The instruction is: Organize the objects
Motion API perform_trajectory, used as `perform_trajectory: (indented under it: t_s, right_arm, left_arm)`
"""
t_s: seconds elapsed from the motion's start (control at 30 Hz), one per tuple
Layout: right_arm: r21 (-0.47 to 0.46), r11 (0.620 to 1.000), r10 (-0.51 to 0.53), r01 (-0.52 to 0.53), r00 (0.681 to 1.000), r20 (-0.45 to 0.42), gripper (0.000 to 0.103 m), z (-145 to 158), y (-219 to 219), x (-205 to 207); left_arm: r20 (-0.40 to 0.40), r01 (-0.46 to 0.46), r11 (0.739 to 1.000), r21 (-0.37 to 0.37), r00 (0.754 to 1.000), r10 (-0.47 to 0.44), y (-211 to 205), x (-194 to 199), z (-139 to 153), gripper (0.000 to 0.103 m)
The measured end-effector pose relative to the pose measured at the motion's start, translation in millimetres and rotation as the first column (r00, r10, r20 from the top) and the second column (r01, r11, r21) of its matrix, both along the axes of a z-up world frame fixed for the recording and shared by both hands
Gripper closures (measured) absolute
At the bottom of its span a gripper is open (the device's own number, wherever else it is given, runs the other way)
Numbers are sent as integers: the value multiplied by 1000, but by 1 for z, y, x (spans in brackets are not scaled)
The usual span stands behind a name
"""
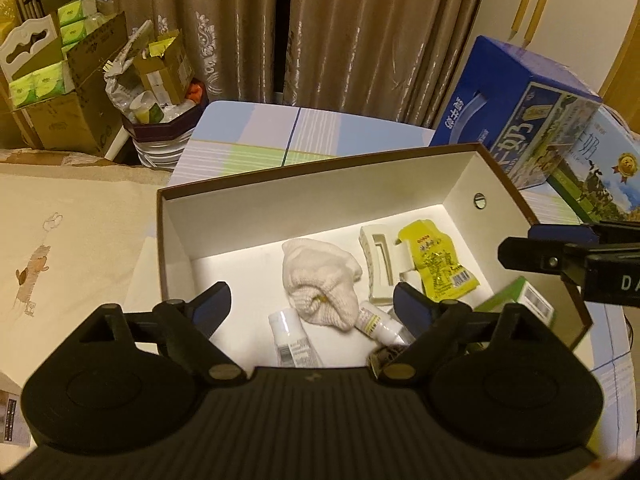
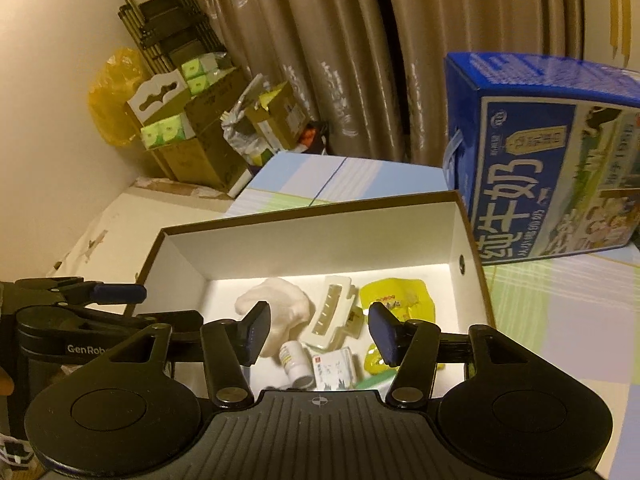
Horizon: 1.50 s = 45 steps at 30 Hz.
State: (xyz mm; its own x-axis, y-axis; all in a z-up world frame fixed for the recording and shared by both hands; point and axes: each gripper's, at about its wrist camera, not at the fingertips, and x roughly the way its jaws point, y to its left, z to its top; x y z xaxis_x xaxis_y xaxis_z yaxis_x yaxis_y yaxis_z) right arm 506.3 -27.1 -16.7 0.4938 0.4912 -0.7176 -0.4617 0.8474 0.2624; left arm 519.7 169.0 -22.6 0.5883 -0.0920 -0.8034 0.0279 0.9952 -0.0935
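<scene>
Jaws apart on both: left gripper (image 1: 310,304), right gripper (image 2: 318,330), nothing held, hovering over open shoebox (image 1: 248,216) on counter. Inside, close-packed: white sock (image 1: 320,284), hair claw clip (image 1: 378,266), yellow sachet (image 1: 434,258), small bottle (image 2: 294,362). Risks: crowded descent nudging neighbours; grippers colliding; bottle rolling; soft sock snagging.

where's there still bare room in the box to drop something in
The far-left floor of the brown-rimmed white box, between its left wall and the rolled cream sock, is bare. The right half is crowded: cream hair claw, yellow sachet, white tubes, small white bottle. Both grippers, left and right, are open.
</scene>
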Motion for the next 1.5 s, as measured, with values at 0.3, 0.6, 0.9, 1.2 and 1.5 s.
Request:
perform_trajectory:
  t_s: [0.3, 0.6, 0.9, 1.2, 1.5]
  right_arm:
    - [33, 999, -19, 19, 1000, 17, 43, 16, -17, -42]
    - [63, 997, -37, 36, 999, 9, 41, 23, -29, -87]
    - [96, 994, -50, 48, 999, 22, 41, 33, -43, -130]
    - [115, 992, -62, 61, 998, 4, 41, 37, -67, -168]
    - [143, 988, -51, 52, 999, -12, 41, 37, -92, -203]
  left_arm:
    - [11, -4, 1000, -4, 1000, 5, -5, -42, 22, 16]
    - [7, -29, 999, -37, 1000, 29, -11, -89, 33, 16]
    - [16, -31, 999, -43, 999, 31, -23, -137, 42, 16]
    - [8, -38, 998, -43, 999, 39, -40, -185, 43, 16]
    - [1, -49, 998, -43, 999, 49, -60, -227, 42, 16]
